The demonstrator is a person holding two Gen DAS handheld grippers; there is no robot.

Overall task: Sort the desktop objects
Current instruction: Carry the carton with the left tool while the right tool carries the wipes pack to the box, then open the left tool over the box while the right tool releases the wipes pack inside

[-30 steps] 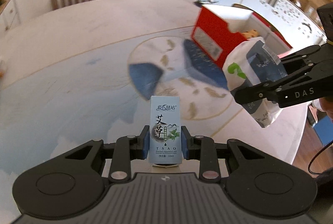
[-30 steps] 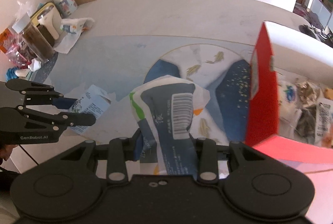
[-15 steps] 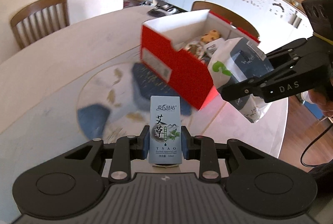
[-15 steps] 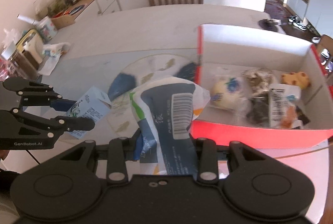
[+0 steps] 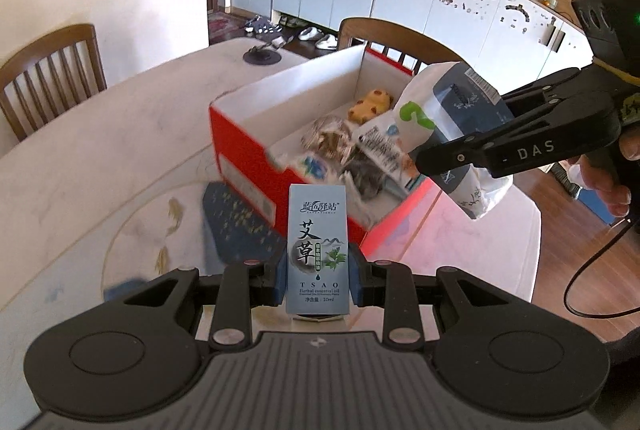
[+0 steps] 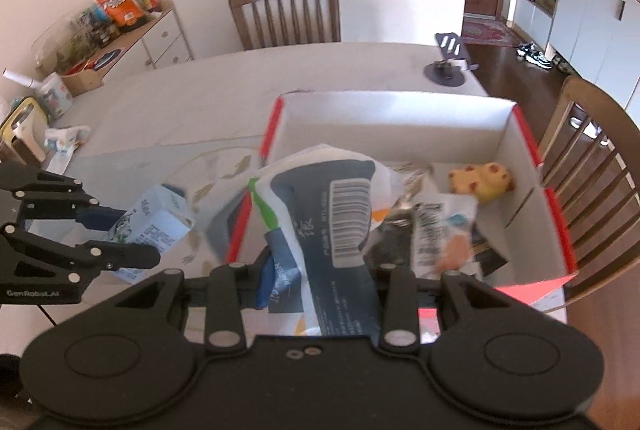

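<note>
Both grippers are matt black plastic. The essential-oil carton point(image 5: 318, 248) is smooth printed card; the tissue pack point(image 6: 320, 226) glossy plastic film. The red shoebox point(image 5: 248, 154) is cardboard, white inside. The chair point(image 6: 286, 12) is varnished wood.

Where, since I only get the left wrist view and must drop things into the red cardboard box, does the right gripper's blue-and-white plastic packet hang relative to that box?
Observer: In the right wrist view the blue-and-white plastic packet, clamped in the right gripper, hangs across the left wall of the red cardboard box, not fully inside.
Operator: And my small pale-blue carton?
Observer: The small pale-blue carton, clamped in the left gripper, is outside the box, to its left, over the table.
Operator: Anything left to sort?
Observer: A crumpled white wrapper lies near the table's left edge.
</note>
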